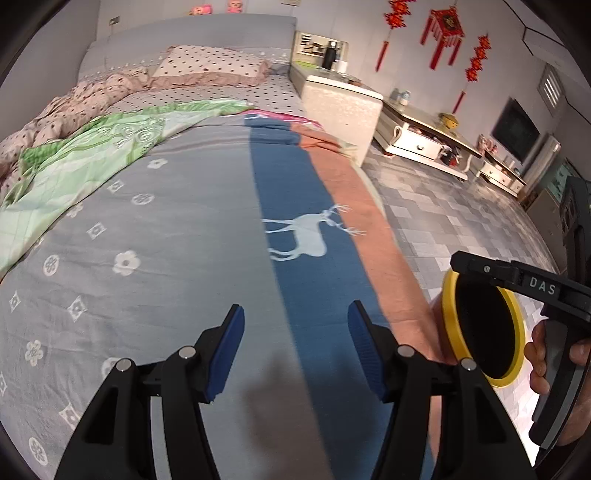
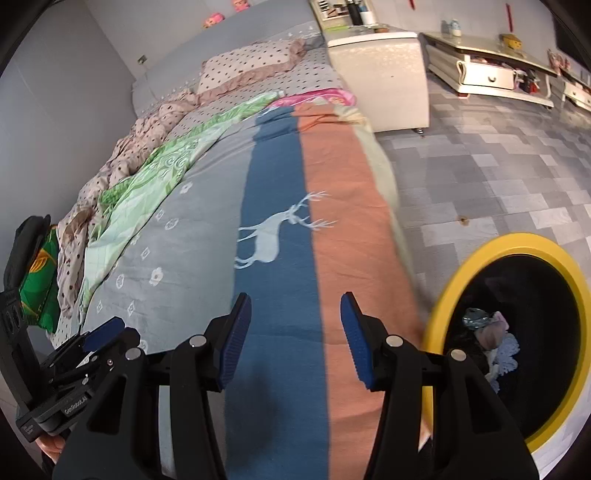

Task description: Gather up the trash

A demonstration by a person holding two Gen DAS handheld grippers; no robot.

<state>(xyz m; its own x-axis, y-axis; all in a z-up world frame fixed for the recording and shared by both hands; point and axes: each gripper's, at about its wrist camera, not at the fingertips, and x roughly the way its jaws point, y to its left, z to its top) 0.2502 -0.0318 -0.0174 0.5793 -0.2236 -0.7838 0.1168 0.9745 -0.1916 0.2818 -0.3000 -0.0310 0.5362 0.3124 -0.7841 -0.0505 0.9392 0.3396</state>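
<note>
Over the bed both tongs — left, right — gape empty; yellow-rimmed bin beside.

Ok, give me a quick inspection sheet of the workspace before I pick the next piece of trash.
Surface: bed blanket with deer motif, grey, blue and orange bands; no trash seen on it.
Job's things: yellow-rimmed bin on the floor beside the bed, crumpled scraps inside.
Clutter: green quilt, dotted pillow, green packet at the bed's far side.
Grippers: left gripper open, empty; right gripper open, empty.
Cables: nothing seen.
Surroundings: white nightstand, TV cabinet, red wall ornaments, tiled floor.
</note>
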